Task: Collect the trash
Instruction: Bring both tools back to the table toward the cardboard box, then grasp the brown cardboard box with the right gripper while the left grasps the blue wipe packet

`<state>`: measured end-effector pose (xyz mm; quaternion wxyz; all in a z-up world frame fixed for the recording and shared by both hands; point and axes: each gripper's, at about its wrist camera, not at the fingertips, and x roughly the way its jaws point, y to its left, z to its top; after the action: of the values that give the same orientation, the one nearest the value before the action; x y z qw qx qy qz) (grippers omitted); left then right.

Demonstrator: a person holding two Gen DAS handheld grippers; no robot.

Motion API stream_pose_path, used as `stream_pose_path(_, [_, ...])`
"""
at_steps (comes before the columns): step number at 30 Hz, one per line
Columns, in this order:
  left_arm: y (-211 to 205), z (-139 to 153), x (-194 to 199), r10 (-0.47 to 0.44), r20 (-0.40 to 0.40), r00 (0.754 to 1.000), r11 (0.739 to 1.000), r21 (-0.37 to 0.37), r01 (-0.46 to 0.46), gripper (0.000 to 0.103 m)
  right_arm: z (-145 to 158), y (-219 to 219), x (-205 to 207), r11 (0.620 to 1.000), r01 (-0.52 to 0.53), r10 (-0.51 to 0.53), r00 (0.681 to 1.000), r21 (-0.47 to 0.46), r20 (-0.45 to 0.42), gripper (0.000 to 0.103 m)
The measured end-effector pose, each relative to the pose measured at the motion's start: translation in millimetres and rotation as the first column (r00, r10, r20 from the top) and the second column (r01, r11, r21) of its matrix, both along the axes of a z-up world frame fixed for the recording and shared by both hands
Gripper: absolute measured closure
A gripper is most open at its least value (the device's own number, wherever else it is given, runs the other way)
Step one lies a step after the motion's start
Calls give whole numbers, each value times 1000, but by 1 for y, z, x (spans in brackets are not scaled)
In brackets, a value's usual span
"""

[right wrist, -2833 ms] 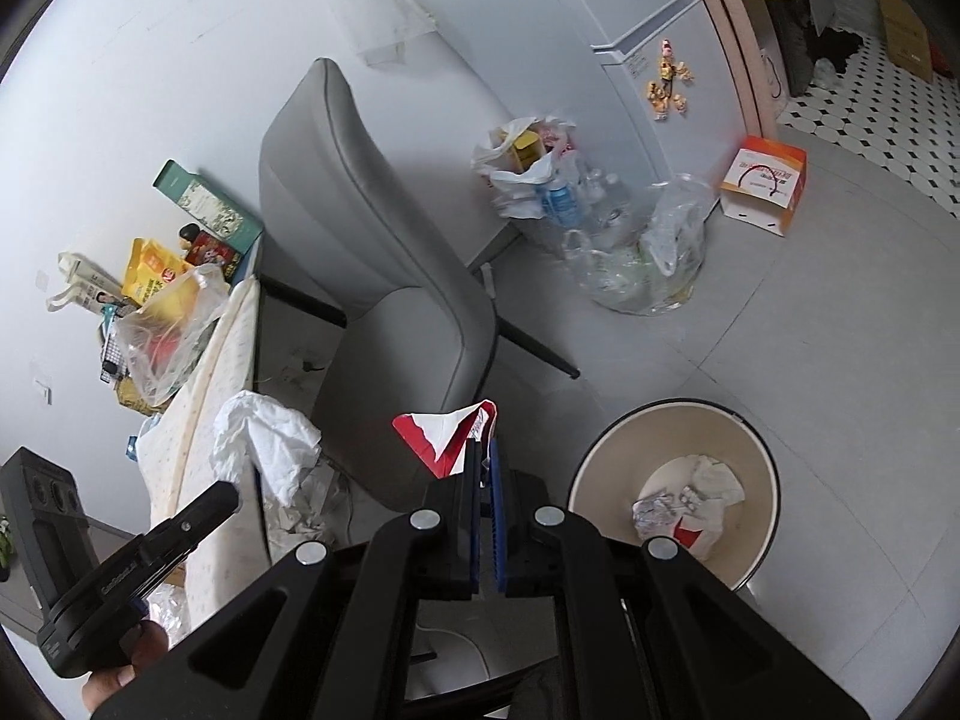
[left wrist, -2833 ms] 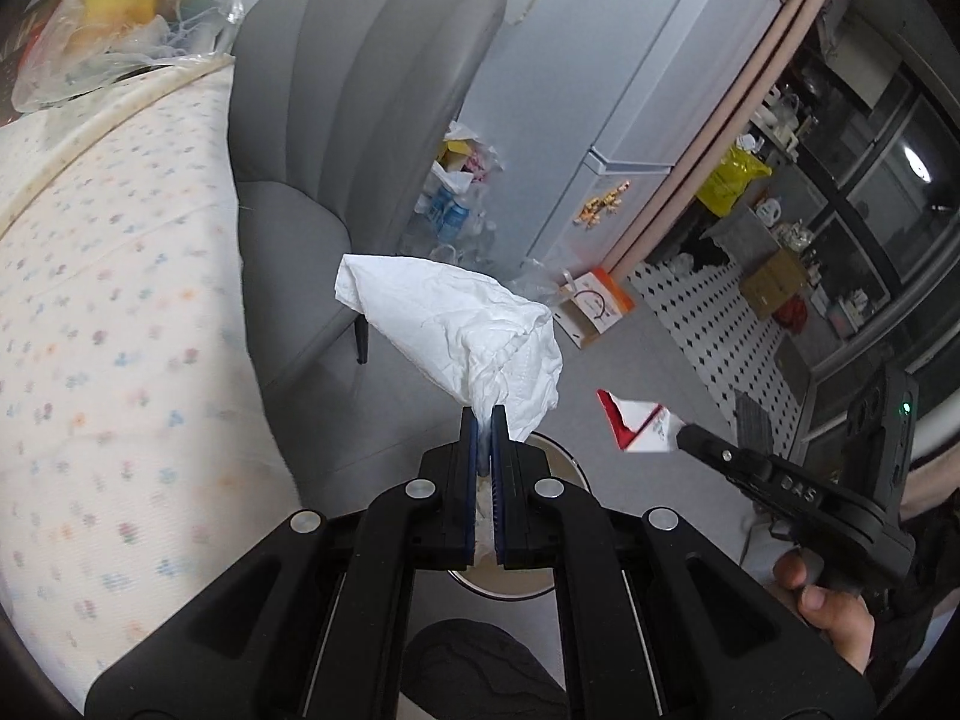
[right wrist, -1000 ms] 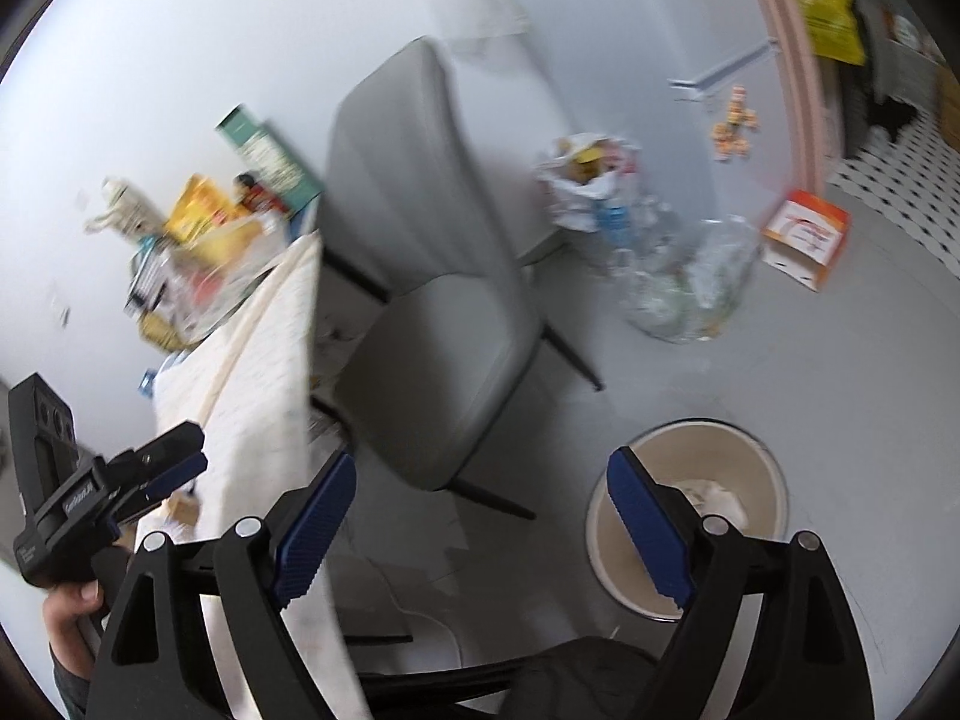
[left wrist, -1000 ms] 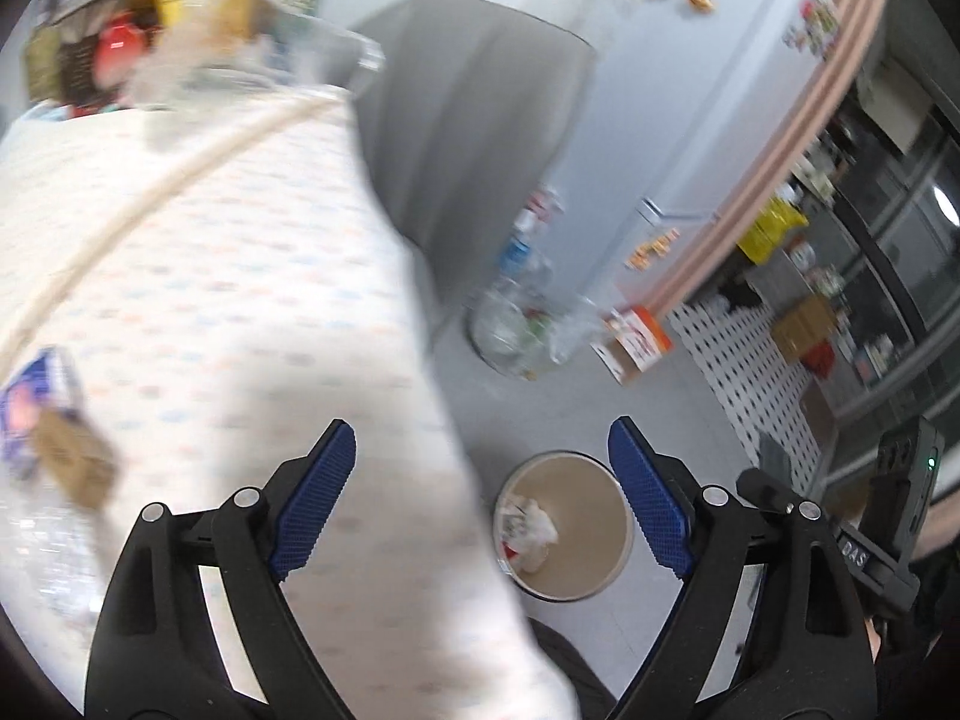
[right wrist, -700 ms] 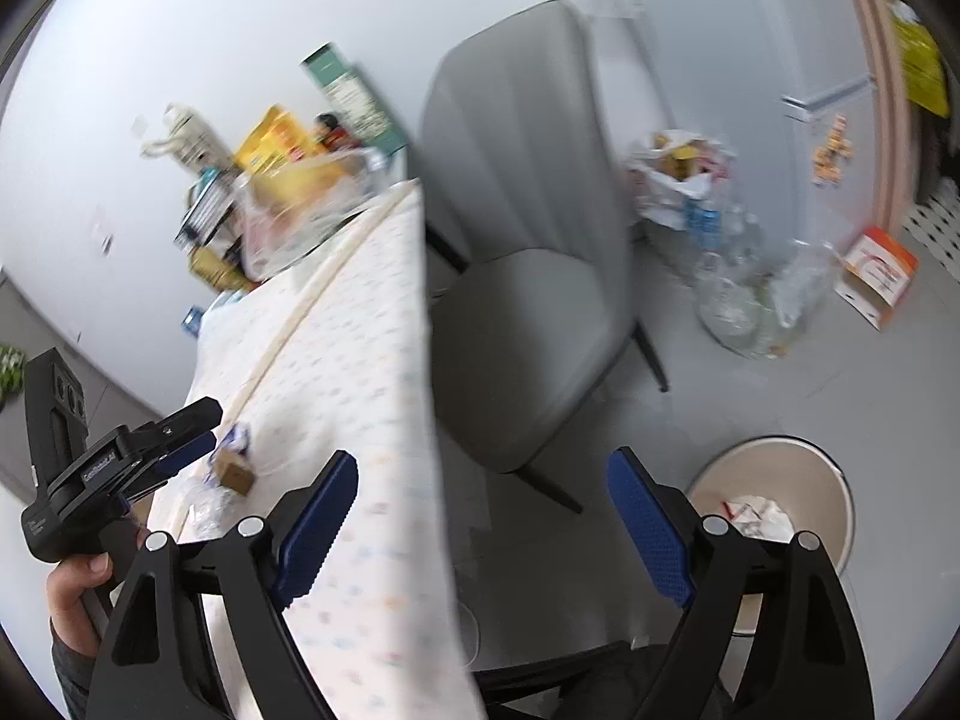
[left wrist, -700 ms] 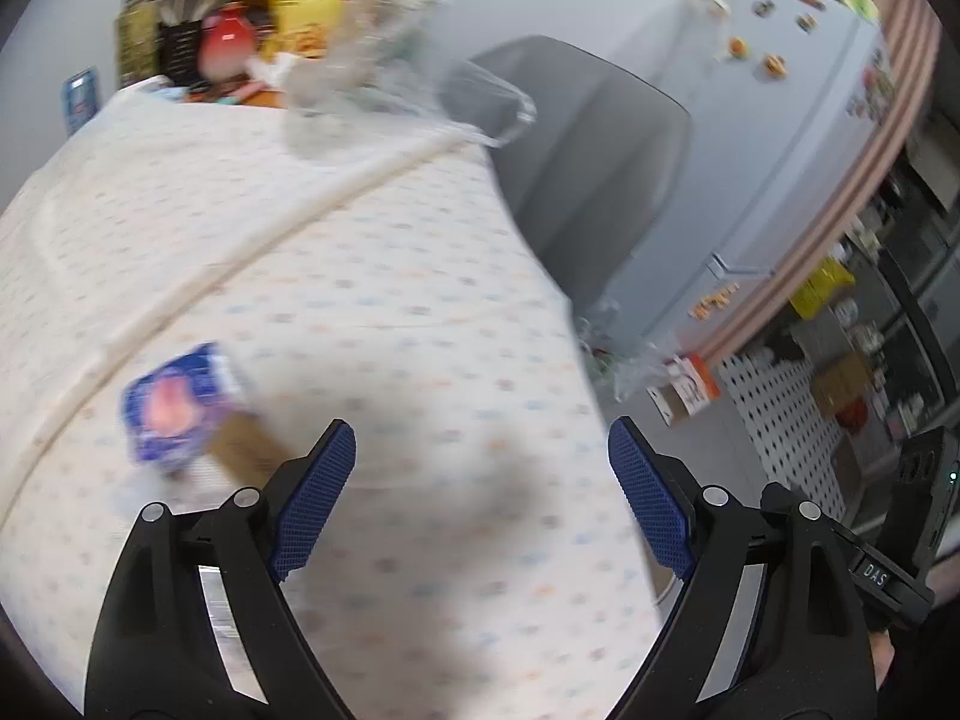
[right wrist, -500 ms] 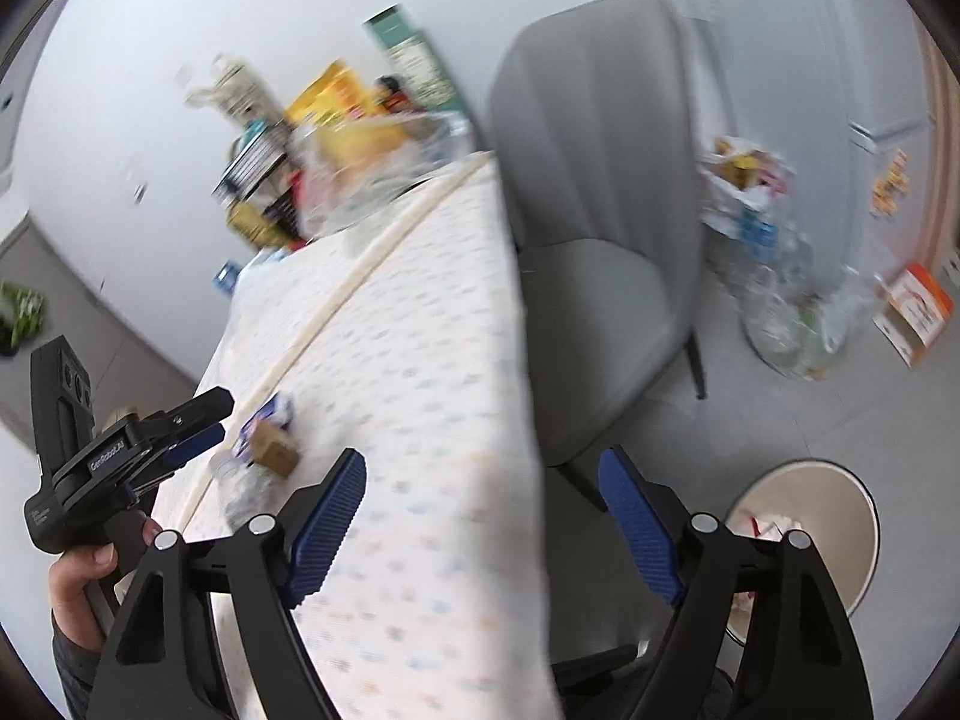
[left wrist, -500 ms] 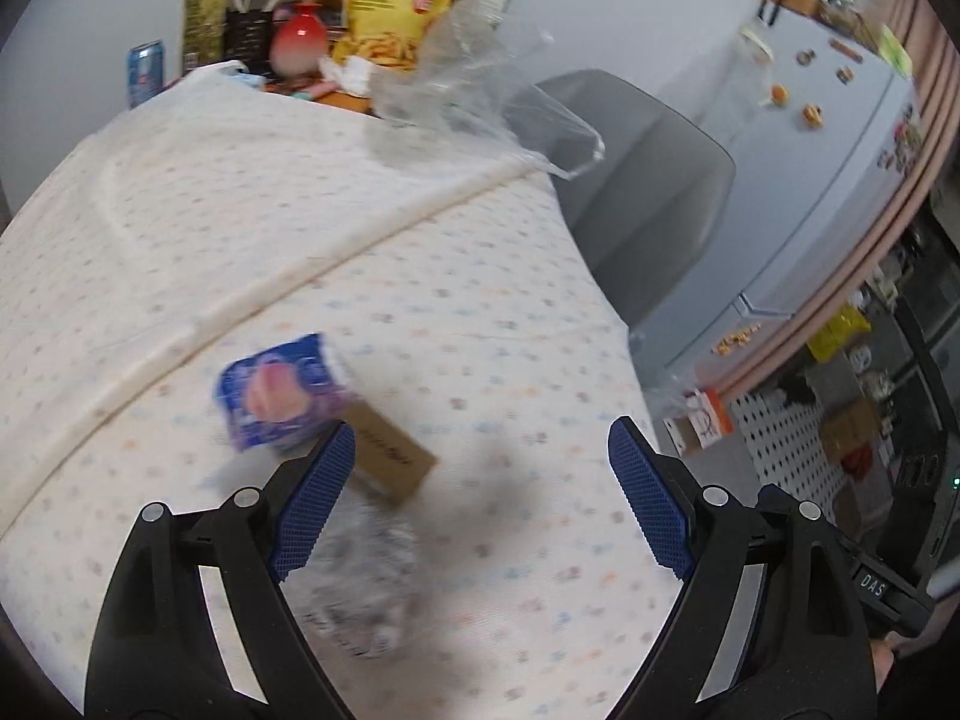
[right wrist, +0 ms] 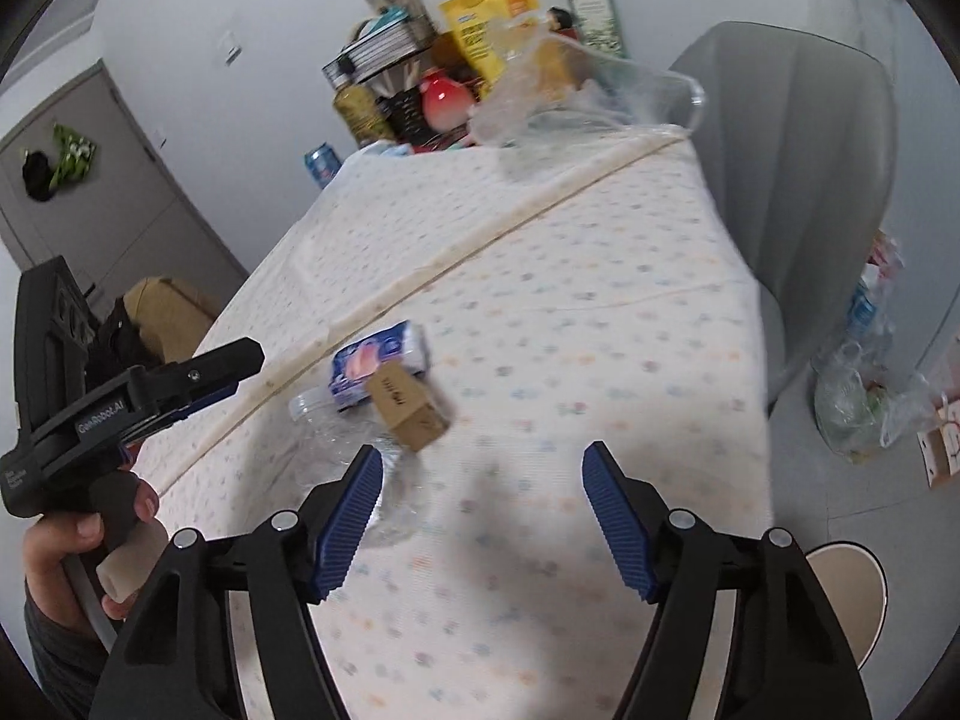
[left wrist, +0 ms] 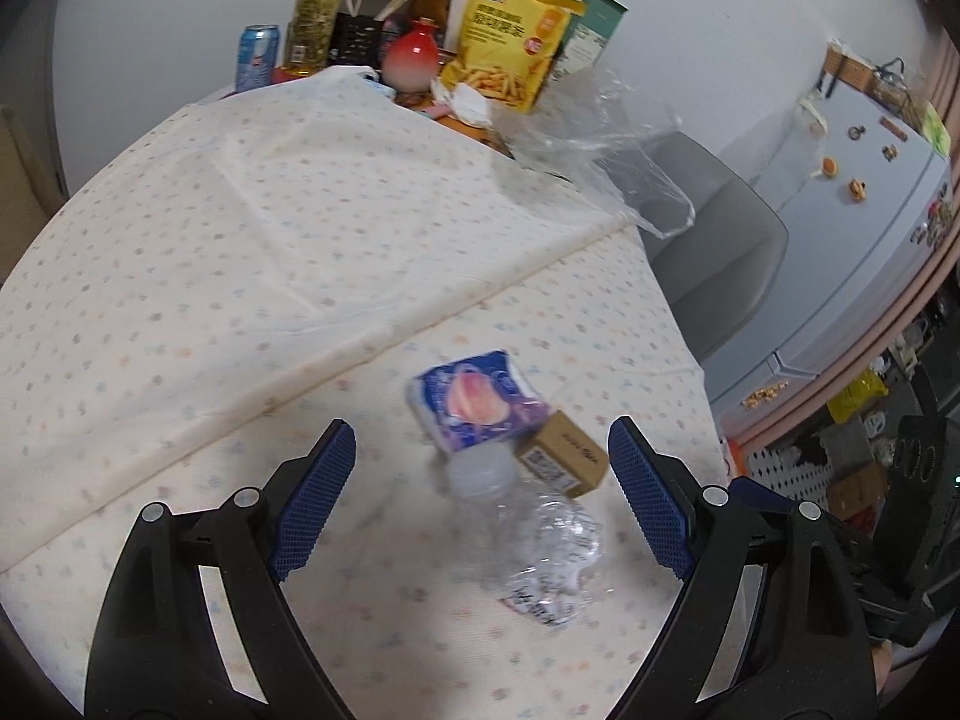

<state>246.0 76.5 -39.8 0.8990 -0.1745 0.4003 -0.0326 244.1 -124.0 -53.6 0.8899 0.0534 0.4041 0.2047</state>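
Three pieces of trash lie together on the dotted tablecloth (left wrist: 240, 252): a blue and pink wrapper pack (left wrist: 474, 399), a small brown cardboard box (left wrist: 561, 461) and a crushed clear plastic bottle (left wrist: 528, 534). My left gripper (left wrist: 480, 504) is open and empty, hovering over them. In the right wrist view the pack (right wrist: 375, 363), box (right wrist: 408, 405) and bottle (right wrist: 354, 438) lie ahead to the left. My right gripper (right wrist: 480, 510) is open and empty above the cloth. The left gripper (right wrist: 180, 384) shows there at the left. The bin rim (right wrist: 858, 594) shows at the lower right.
Groceries crowd the table's far end: a yellow snack bag (left wrist: 510, 30), a red vase (left wrist: 414, 57), an oil bottle (left wrist: 312, 18), a can (left wrist: 255, 54), a clear plastic bag (left wrist: 600, 120). A grey chair (right wrist: 798, 150) stands beside the table. Bagged rubbish (right wrist: 858, 396) lies on the floor.
Both grippers let go of their trash over the bin, opened, and swung up from the floor to the table. The pack, box and bottle have come into view between the left fingers.
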Motion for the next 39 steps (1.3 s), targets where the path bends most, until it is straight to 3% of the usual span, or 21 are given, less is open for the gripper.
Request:
stream_pose_path(8, [34,-3,-7,33,0,999,999,-18,-33,18,-10,45,13,997,-60,58,998,-52,-24,37])
stream_pose_path(14, [42,-4,-5,26,-2,1000,1000,-13,-26,18,-27,71,34,992,-68,63,997,-111,-50,43])
stream_pose_path(16, [41,-5,-4,12,-6,1000,1000,0,-12,18,-34,73,44,992,-67,59,996,-108,-71,47])
stream_pose_path(17, [40,-6,-3,4,-10,1000,1000,9,-4,18,-38,75,49,992,-74,66,994,-102,-83,57])
stream_pose_path(18, [38,-6,-1,-7,-14,1000,1000,22,7,18,-40,75,51,993,-82,74,993,-88,-87,69])
stream_pose_path(21, [31,-6,2,-33,-18,999,998,61,34,18,-36,72,47,994,-63,56,996,-89,-69,72])
stream_pose_path(32, [-5,-4,39,-177,-53,983,968,169,183,18,-21,32,27,999,-12,9,998,-49,-55,73])
stream_pose_path(39, [-37,-13,66,-289,-161,944,917,236,321,18,-12,0,9,999,47,-47,998,4,-43,73])
